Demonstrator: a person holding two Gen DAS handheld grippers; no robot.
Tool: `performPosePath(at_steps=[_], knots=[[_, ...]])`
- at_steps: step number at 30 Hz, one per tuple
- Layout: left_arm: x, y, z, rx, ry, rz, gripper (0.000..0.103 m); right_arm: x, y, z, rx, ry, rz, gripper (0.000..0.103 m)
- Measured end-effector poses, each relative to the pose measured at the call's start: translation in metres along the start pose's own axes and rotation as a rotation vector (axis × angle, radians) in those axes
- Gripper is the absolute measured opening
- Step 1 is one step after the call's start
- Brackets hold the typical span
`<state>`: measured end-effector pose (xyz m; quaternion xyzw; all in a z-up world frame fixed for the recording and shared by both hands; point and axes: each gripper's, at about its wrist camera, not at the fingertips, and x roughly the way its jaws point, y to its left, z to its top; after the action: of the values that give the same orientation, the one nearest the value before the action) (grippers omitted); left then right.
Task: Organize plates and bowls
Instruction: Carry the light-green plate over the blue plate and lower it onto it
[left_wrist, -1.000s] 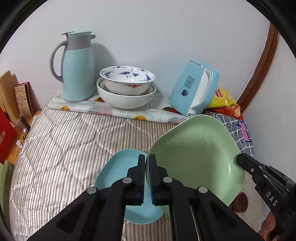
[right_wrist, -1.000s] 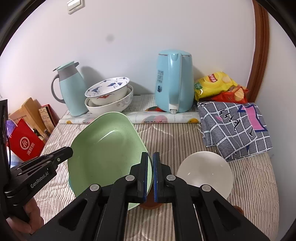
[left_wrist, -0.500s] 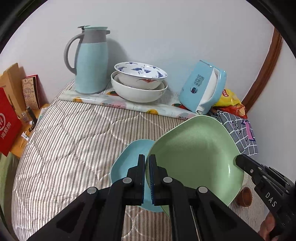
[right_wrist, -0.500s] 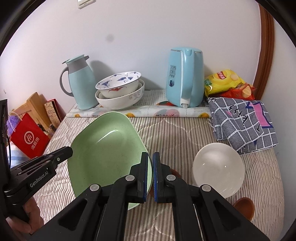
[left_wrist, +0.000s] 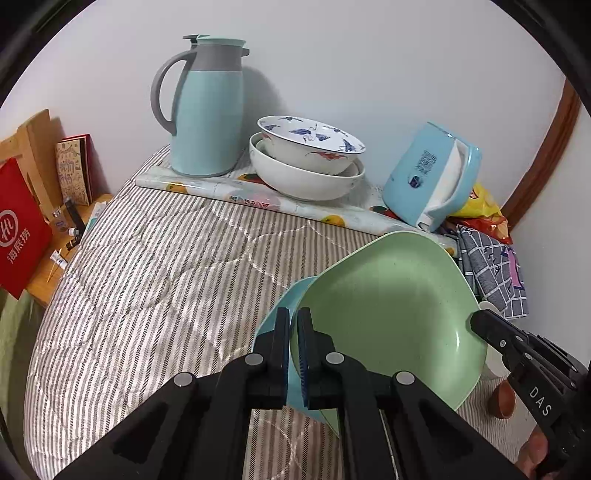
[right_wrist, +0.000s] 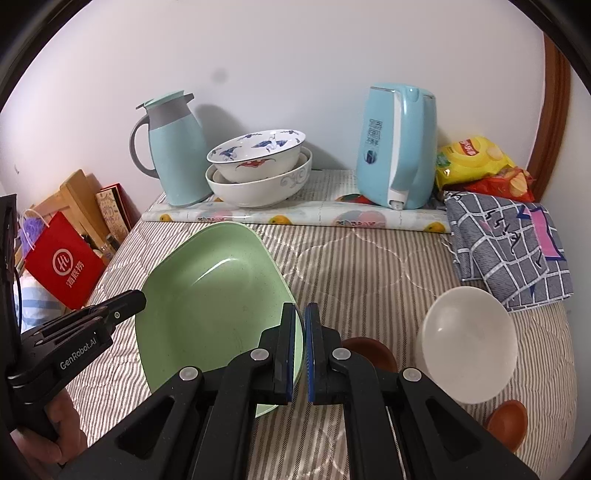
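A green plate (left_wrist: 388, 314) is held tilted above the striped bedcover. My left gripper (left_wrist: 293, 354) is shut on its left rim, my right gripper (right_wrist: 300, 350) on its right rim; the plate also shows in the right wrist view (right_wrist: 210, 306). A light blue plate (left_wrist: 273, 332) lies under it, mostly hidden. Two stacked bowls (left_wrist: 306, 162), one with blue and red painting, stand at the back by the wall. A white bowl (right_wrist: 467, 339) lies at the right, with brown dishes (right_wrist: 508, 421) near it.
A teal jug (left_wrist: 207, 107) and a blue kettle (right_wrist: 399, 147) stand on a patterned mat at the back. Snack bags (right_wrist: 476, 162) and a checked cloth (right_wrist: 509, 243) lie at the right. A red bag (right_wrist: 62, 266) and books sit off the left edge.
Both grippers have carried the green plate to the right and over the blue plate, which is now mostly covered. The right gripper's jaws have parted slightly.
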<state>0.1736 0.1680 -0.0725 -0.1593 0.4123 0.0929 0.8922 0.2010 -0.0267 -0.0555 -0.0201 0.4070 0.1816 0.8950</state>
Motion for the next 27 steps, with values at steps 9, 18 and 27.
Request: performPosePath(at_steps=[9, 18, 27], knots=[[0.025, 0.008, -0.001, -0.014, 0.039, 0.014, 0.005, 0.028, -0.001, 0.002, -0.01, 0.038, 0.01, 0.005], [0.048, 0.012, -0.006, -0.018, 0.085, 0.029, 0.005, 0.059, -0.005, -0.003, -0.01, 0.096, 0.019, 0.005], [0.057, 0.015, -0.008, -0.014, 0.111, 0.04, 0.005, 0.077, -0.002, 0.002, -0.031, 0.117, 0.019, 0.006]])
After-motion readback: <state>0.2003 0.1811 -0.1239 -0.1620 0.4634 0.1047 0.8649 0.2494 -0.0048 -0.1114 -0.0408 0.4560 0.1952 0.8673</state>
